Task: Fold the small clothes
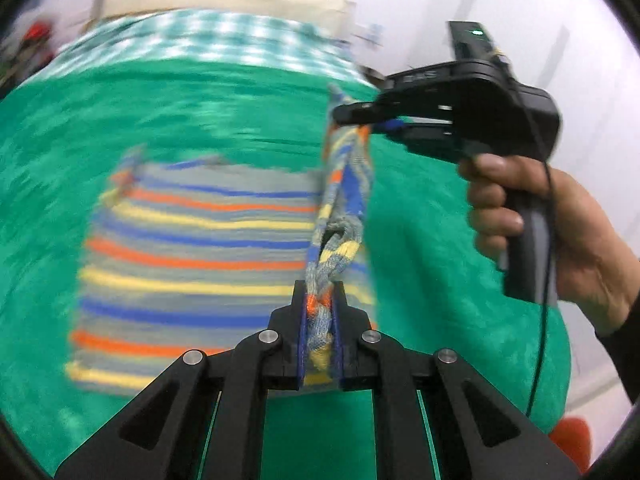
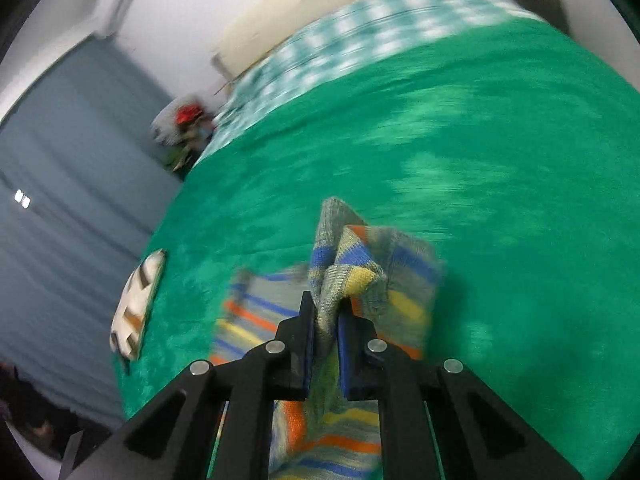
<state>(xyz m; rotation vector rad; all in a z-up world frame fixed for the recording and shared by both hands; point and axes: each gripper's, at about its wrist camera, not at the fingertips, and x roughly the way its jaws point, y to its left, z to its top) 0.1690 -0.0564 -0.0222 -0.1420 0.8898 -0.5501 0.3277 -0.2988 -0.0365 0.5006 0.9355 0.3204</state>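
Our left gripper [image 1: 319, 322] has its pads pinched tight on one bunched corner of the striped knit garment [image 1: 192, 256], and our right gripper [image 2: 326, 328] is clamped on another corner of that edge. The edge hangs lifted between us; the body lies on the green blanket [image 1: 200, 120]. We carry both corners across together, level and taut, so the fold lands square.

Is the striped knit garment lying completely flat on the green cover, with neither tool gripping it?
No. The left tool is clamped on an edge of the striped garment, lifting it off the green cover.
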